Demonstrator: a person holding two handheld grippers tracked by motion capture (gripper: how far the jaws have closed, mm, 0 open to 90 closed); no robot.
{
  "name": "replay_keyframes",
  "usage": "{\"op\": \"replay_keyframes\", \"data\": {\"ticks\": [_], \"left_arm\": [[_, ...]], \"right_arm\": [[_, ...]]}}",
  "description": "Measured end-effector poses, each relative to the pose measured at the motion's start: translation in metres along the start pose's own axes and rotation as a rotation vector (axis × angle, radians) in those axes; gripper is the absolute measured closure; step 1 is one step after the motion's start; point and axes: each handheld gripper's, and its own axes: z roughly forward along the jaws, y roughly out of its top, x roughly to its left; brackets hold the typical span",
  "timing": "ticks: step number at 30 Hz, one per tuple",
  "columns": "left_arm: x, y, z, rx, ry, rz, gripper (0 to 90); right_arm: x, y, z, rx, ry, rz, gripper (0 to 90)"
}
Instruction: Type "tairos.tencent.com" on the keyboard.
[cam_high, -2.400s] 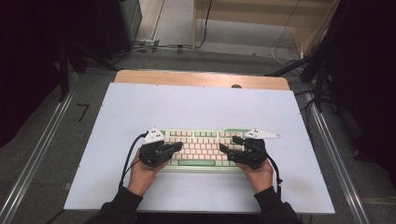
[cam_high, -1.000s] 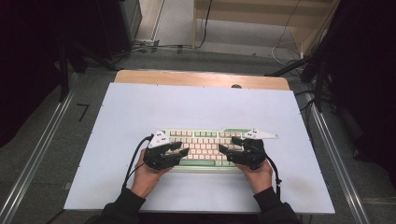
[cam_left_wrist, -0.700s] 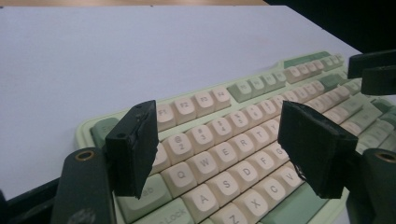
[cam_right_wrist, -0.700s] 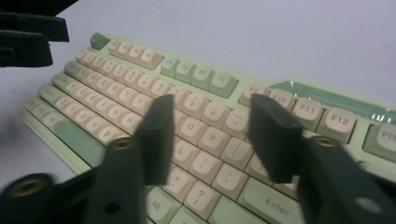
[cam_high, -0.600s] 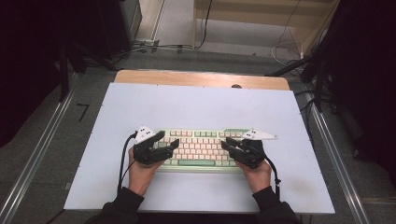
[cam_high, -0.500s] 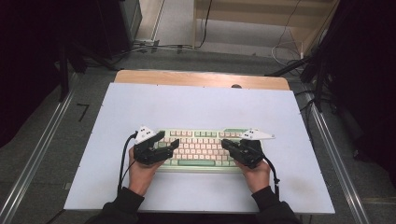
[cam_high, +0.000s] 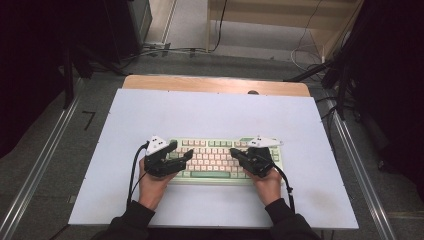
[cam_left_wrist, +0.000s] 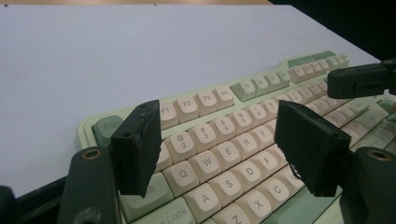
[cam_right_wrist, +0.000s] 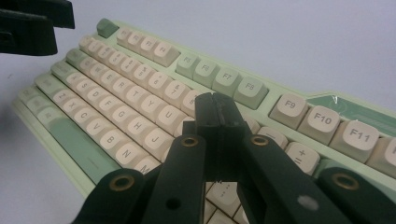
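Green-and-cream keyboard (cam_high: 220, 159) on white counter (cam_high: 215, 110), left hand-held gripper (cam_high: 181, 156) released at its 9 o'clock end, right hand-held gripper (cam_high: 235, 152) clenched empty over 3 o'clock keys.

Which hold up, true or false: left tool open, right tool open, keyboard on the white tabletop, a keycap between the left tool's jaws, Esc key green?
1. The left tool is open. True.
2. The right tool is open. False: its jaws are pressed together over the keys.
3. The keyboard lies on the white tabletop. True.
4. The left tool grips a keycap. False: nothing sits between its jaws.
5. The Esc key is green. True.
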Motion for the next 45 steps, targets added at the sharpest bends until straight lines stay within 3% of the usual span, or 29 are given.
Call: {"op": "replay_keyframes", "data": {"ticks": [21,25,29,32,35,38,45], "left_arm": [[0.0,-0.001,0.001,0.009,0.002,0.0,32.8],[-0.001,0.0,0.0,0.002,0.0,-0.002,32.8],[0.0,-0.001,0.001,0.005,0.003,0.003,32.8],[0.0,0.0,0.0,0.003,0.002,0.0,32.8],[0.0,-0.001,0.001,0.005,0.003,0.004,32.8],[0.0,0.0,0.0,0.0,0.003,0.0,32.8],[0.0,0.0,0.0,0.001,0.003,0.0,32.8]], "right_arm": [[0.005,-0.002,0.019,0.1,-0.035,-0.052,87.7],[0.005,0.0,0.014,0.077,-0.026,-0.038,87.6],[0.005,0.003,0.006,0.033,-0.009,-0.023,75.7],[0.003,0.005,0.0,0.002,-0.004,0.003,47.0],[0.001,0.007,-0.005,-0.015,-0.004,0.026,31.5],[0.0,0.009,-0.011,-0.033,-0.01,0.029,26.1],[0.001,0.011,-0.021,-0.049,0.004,0.032,24.4]]}}
